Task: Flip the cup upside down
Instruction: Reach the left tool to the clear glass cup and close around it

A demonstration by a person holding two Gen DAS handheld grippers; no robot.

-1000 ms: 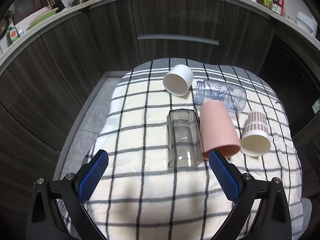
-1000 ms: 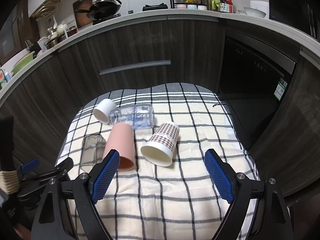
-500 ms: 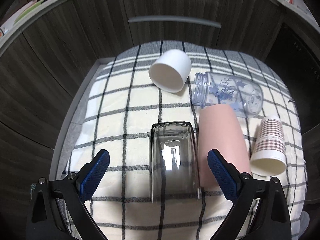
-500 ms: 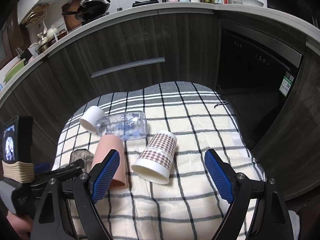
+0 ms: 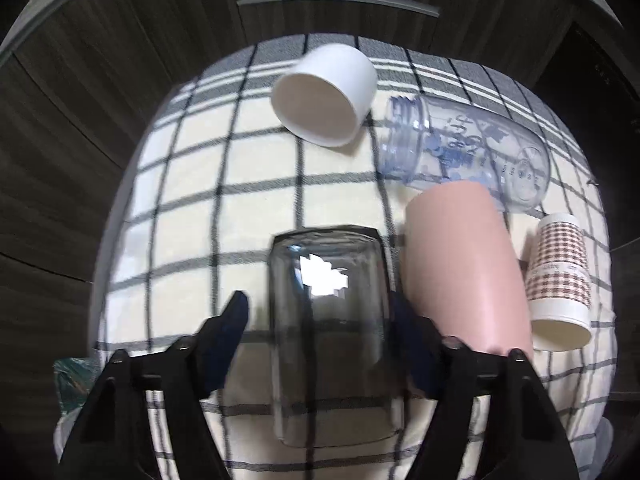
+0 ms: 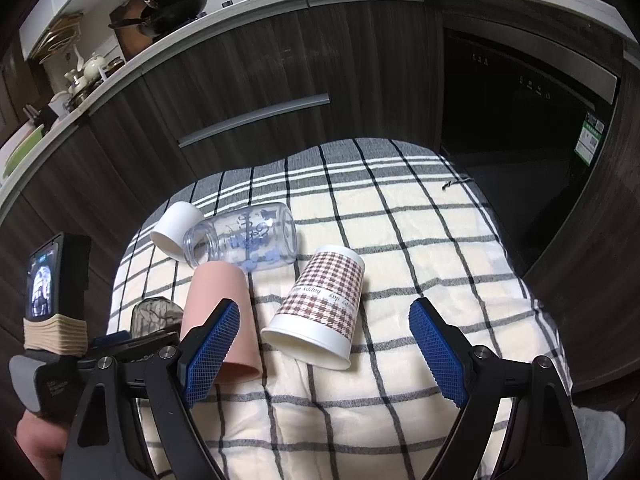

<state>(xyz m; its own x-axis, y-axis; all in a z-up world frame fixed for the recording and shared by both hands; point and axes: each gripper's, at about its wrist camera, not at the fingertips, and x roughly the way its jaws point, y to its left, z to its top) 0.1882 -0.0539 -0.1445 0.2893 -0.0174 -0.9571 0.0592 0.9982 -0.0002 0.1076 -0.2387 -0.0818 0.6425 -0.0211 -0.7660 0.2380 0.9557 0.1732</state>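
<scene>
Your left gripper [image 5: 320,312] straddles the glass cup [image 5: 332,332] lying on its side near the table's [image 5: 200,168] near-left edge, jaws partly closed but left pad apparently not touching yet, ready to pinch and upend it; right gripper [image 6: 324,340] idles wide open, empty.

"happy day" on checked paper cup [image 6: 324,312]

pink cup [image 5: 460,276] crowds glass [image 5: 332,332] right side; left cloth [image 5: 192,216] open
</scene>
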